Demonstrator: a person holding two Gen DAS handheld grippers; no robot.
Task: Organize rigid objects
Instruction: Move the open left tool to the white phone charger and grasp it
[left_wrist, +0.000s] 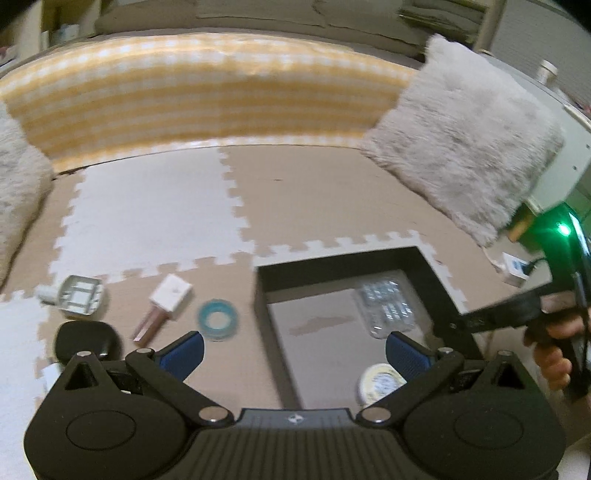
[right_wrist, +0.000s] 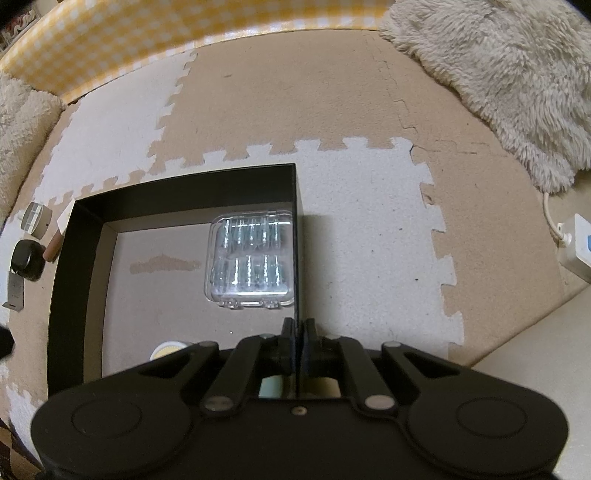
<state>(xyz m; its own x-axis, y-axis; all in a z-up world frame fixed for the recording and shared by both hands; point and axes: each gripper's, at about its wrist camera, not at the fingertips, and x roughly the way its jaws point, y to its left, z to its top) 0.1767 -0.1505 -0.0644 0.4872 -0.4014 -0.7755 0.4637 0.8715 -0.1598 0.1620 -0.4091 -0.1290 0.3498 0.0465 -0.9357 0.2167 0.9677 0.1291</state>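
Note:
A black shallow box (left_wrist: 432, 284) (right_wrist: 81, 229) lies on the foam mat floor. Inside it are a clear plastic case (left_wrist: 384, 306) (right_wrist: 251, 262) and a round yellow-white tin (left_wrist: 378, 382) (right_wrist: 166, 349). Left of the box lie a blue tape ring (left_wrist: 217, 318), a white box with a pink stick (left_wrist: 166, 301), a grey-white square case (left_wrist: 79, 295) (right_wrist: 35, 218) and a black round case (left_wrist: 88, 338) (right_wrist: 26, 258). My left gripper (left_wrist: 295, 349) is open and empty, above the box's left wall. My right gripper (right_wrist: 297, 328) is shut on the box's right wall.
A yellow checked cushion edge (left_wrist: 199, 96) runs along the back. Fluffy grey pillows (left_wrist: 461, 136) (right_wrist: 509, 74) lie at right and far left. A white power strip (right_wrist: 576, 251) (left_wrist: 515, 267) lies on the floor at right.

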